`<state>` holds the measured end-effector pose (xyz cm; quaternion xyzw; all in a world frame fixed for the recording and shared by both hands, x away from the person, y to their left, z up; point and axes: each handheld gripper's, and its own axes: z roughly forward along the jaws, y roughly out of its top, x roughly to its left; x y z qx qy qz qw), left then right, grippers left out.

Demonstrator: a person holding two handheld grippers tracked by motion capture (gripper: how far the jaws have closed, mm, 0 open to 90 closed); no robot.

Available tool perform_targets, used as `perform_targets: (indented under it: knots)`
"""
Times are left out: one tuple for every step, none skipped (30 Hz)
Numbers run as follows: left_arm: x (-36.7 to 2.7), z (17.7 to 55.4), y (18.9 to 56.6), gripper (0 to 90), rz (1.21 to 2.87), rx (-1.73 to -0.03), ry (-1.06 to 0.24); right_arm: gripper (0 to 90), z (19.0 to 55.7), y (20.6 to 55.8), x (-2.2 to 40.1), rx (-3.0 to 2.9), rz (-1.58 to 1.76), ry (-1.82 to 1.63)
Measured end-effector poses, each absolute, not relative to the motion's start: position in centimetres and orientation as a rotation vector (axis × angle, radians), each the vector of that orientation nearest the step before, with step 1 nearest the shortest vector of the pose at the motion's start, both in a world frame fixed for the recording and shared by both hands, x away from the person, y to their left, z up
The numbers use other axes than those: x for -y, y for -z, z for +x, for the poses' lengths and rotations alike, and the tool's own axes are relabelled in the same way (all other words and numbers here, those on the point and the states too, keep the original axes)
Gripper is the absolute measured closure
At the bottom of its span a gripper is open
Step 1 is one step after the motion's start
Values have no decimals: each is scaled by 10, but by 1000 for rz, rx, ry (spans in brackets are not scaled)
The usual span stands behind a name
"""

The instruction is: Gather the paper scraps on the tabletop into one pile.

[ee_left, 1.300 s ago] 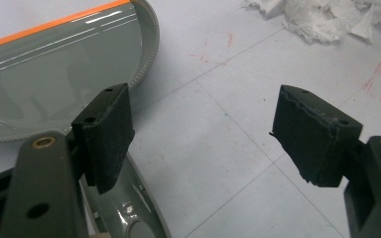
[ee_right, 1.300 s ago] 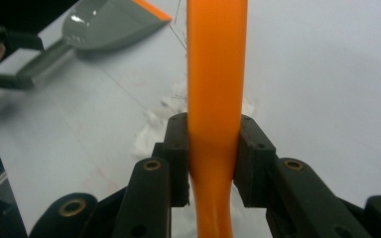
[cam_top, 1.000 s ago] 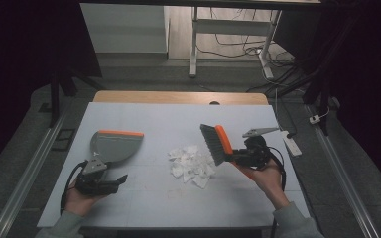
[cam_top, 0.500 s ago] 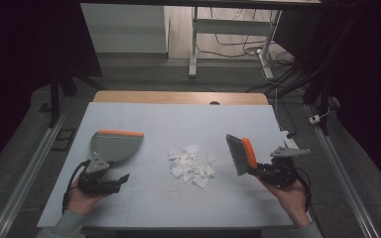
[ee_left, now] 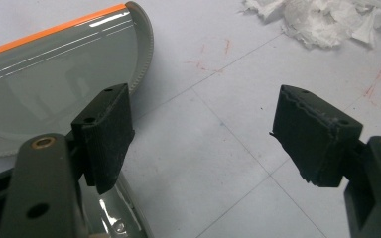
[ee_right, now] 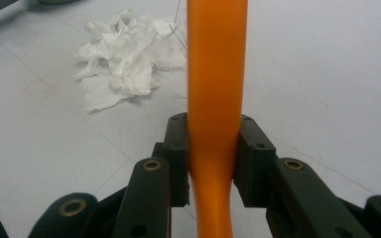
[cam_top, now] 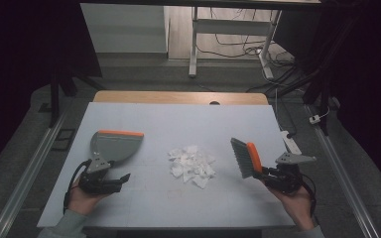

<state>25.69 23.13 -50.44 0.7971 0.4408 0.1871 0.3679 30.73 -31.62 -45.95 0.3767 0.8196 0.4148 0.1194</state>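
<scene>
Left hand (cam_top: 82, 198) low at the near left of the table, holding the left gripper (cam_top: 110, 179) about level, pointing right and slightly away; jaws wide apart, nothing between the pads (ee_left: 106, 134). Right hand (cam_top: 297, 204) at the near right, forearm coming in from the bottom edge, right gripper (cam_top: 267, 173) aimed left, jaws clamped on an orange handle (ee_right: 216, 89).
</scene>
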Motion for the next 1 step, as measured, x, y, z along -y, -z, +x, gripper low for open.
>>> perform_targets:
  knots:
    - [-231, 257, 504, 247, 2047, -1132, -481, 708, 307, 460, 316, -2395, 1097, -1208]
